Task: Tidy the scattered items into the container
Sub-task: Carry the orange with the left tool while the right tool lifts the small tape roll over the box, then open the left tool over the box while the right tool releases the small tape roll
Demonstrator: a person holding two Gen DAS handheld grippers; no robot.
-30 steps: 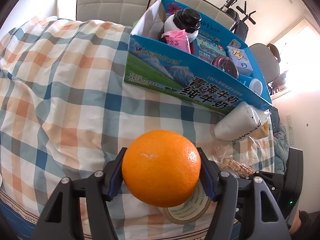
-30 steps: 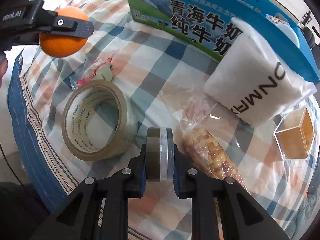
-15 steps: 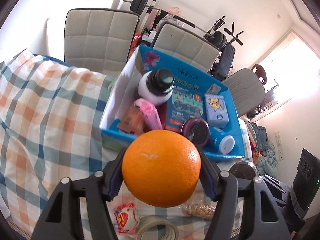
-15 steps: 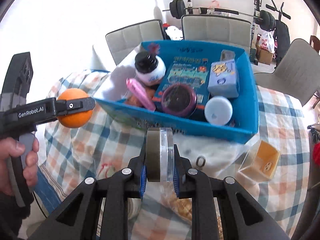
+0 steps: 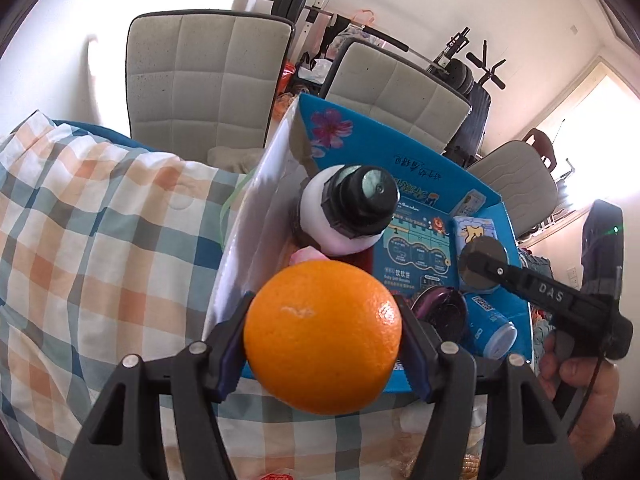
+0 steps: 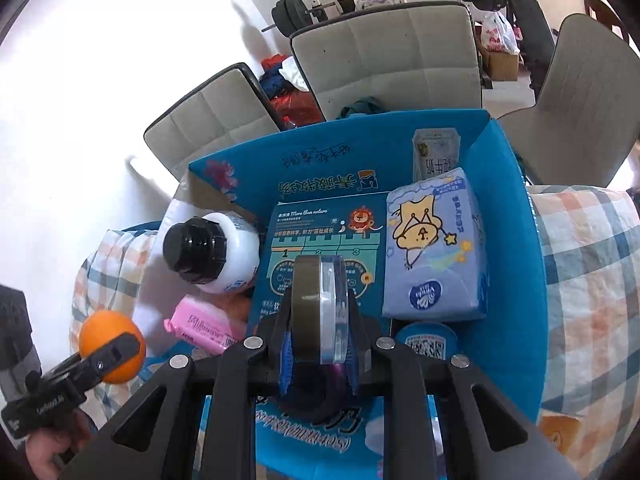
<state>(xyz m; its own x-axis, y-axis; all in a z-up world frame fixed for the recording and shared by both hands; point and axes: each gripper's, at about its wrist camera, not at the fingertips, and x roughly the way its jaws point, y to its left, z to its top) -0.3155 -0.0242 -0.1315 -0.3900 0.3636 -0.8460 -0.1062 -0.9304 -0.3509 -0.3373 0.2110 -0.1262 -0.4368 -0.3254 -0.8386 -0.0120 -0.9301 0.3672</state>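
Note:
My left gripper [image 5: 322,340] is shut on an orange [image 5: 320,320], which hangs over the near left corner of the blue carton box [image 5: 400,152]. The right wrist view shows that orange [image 6: 108,332] at the lower left, just outside the box's left wall. My right gripper [image 6: 319,340] is shut on a thin round disc case [image 6: 316,300], olive and clear, held on edge above the inside of the blue box [image 6: 508,240]. In the box lie a white bottle with a black cap [image 6: 208,254], a pink packet [image 6: 204,326], a blue booklet pack [image 6: 320,224] and a tissue pack [image 6: 434,248].
A purple round case [image 5: 440,308] and a blue can [image 5: 490,328] lie in the box's near part. The checked tablecloth [image 5: 100,240] spreads to the left, and a small yellow box [image 6: 560,436] sits on it at the right. Padded chairs [image 5: 208,76] stand behind the table.
Both grippers rose from the tabletop and moved to the box. The right one rolled and now holds its disc over the box; the orange now hangs at the box's near left corner.

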